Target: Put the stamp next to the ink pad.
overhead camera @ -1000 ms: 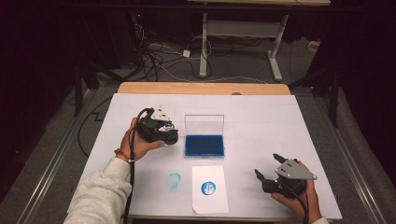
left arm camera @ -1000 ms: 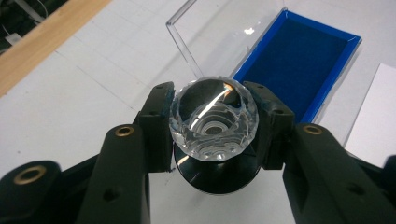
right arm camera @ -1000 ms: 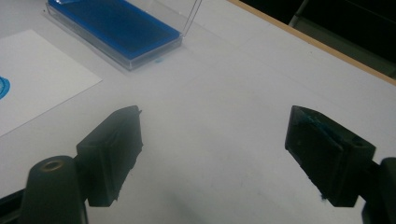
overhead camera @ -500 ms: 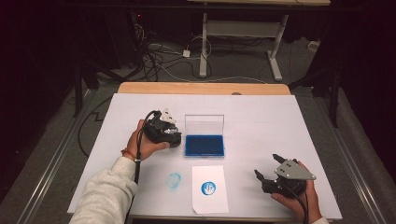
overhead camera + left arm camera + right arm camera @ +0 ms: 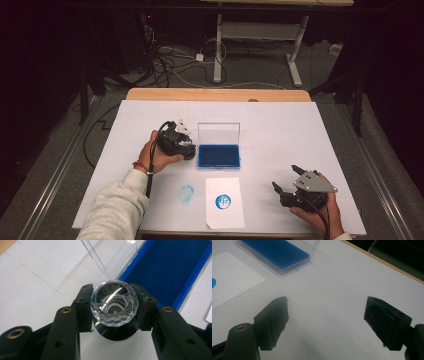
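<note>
White sheeting covers the desk [image 5: 280, 130], with a strip of bare wood along its far edge and dark floor strewn with cables beyond. At the left hand-held gripper [image 5: 112, 306], both black jaws press against the sides of a faceted clear stamp handle [image 5: 114, 304], a glassy, round knob cut like a gem, with a dark circular base under it; the stamp sits just off the near-left corner of the ink pad [image 5: 218, 155], seemingly low over the desk or resting on it, though I cannot tell which. The pad is a flat rectangle of deep blue felt in a blue frame, its clear plastic lid [image 5: 218, 133] standing upright behind it. The risk I see lies in that grip: hard, slick facets held by two flat pads can twist or slip out, and a tilted stamp would ink unevenly or leave a smeared mark. Swinging too close could also knock the thin lid. Nearer the person lies a white card [image 5: 224, 202] bearing a round blue print, and left of it a fainter blue smudge [image 5: 186, 193] on the sheeting itself, so stray ink here transfers easily. The right hand-held gripper [image 5: 325, 323] rests well apart at the near right, jaws spread wide and empty, with blue ink on one pad that could mark whatever it touches.
</note>
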`<state>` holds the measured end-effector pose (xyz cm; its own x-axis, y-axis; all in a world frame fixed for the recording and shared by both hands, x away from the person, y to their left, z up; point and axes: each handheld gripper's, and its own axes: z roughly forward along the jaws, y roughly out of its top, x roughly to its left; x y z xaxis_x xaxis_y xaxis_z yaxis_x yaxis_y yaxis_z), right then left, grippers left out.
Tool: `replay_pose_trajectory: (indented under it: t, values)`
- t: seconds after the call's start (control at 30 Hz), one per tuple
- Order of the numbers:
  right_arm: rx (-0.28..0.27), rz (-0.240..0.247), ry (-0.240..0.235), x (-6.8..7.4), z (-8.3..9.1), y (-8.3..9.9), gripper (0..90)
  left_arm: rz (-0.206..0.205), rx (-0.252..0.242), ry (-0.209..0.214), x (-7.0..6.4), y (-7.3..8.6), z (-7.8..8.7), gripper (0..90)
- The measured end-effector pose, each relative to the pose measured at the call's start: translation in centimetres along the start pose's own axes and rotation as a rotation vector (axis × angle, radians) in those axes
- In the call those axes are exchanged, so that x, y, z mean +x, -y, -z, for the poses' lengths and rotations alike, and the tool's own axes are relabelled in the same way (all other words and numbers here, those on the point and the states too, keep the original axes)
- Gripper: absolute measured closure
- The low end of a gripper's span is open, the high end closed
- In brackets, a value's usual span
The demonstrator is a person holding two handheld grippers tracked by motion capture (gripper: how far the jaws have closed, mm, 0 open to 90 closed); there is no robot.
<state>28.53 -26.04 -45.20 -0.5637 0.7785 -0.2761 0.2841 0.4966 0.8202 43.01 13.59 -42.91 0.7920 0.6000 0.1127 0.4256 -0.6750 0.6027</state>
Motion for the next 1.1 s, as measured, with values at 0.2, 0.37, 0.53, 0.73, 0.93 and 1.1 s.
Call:
replay_pose_trajectory:
  t: [0.2,0.37,0.53,0.73,0.93,1.1]
  values:
    - [0.006,0.009,-0.003,0.1,0.0,0.0,20.2,0.001,0.004,0.006,-0.2,0.1,-0.5,54.6]
    - [0.007,0.010,-0.004,0.1,-0.1,0.0,20.2,0.000,0.005,-0.001,-0.3,0.1,-0.6,54.5]
    - [0.012,0.013,-0.008,0.1,-0.1,0.0,20.2,0.019,-0.009,-0.002,-0.2,0.2,-0.7,52.2]
    - [0.017,0.010,-0.006,0.2,-0.2,0.1,20.2,0.033,-0.045,-0.016,-0.5,0.2,-0.3,43.6]
    - [0.014,0.015,-0.004,0.2,-0.2,0.1,20.2,0.044,-0.090,-0.063,-0.6,0.1,0.6,34.9]
    - [0.017,0.013,-0.008,0.3,-0.3,0.1,20.2,0.071,-0.173,-0.097,-0.6,0.3,1.8,28.4]
